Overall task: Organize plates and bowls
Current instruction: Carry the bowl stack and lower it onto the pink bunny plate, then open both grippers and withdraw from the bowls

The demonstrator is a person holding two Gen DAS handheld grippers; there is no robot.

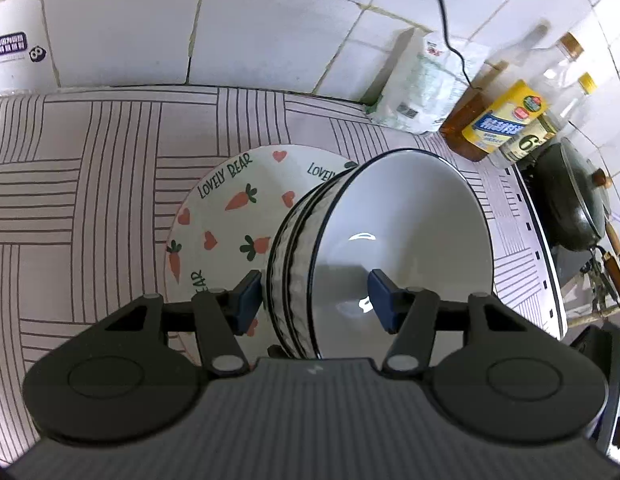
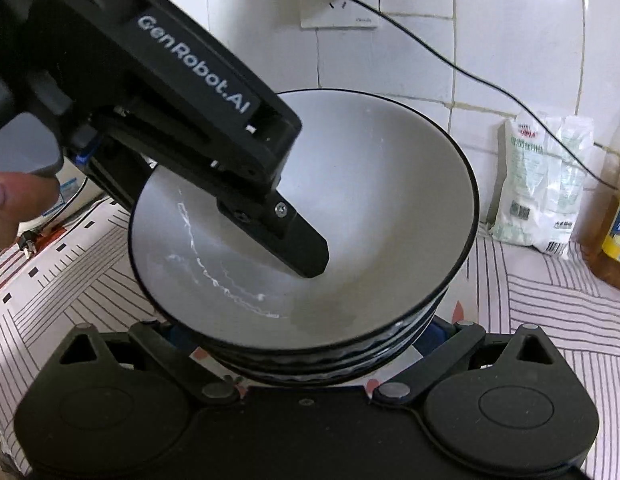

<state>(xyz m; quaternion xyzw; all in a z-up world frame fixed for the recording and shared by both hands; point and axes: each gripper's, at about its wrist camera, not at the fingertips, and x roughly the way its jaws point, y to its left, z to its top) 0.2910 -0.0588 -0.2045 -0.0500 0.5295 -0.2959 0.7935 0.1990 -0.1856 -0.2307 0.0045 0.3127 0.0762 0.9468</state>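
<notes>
A stack of white bowls with black rims (image 1: 390, 232) sits on a white plate (image 1: 225, 208) printed with carrots, hearts and "LOVELY BEAR". My left gripper (image 1: 314, 300) is open, straddling the stack's near rim: one blue pad outside the stack, the other inside the top bowl. In the right wrist view the same bowl stack (image 2: 370, 184) fills the middle, and the left gripper's finger (image 2: 297, 244) reaches into the top bowl. My right gripper (image 2: 305, 344) sits low against the stack's near side; its fingertips are hidden behind the bowls.
The counter has a striped cloth (image 1: 89, 184). A white bag (image 1: 422, 88), oil and sauce bottles (image 1: 506, 116) and a dark lidded wok (image 1: 574, 196) stand at the right. White tiled wall (image 1: 249, 32) behind, with a black cable (image 2: 470, 76).
</notes>
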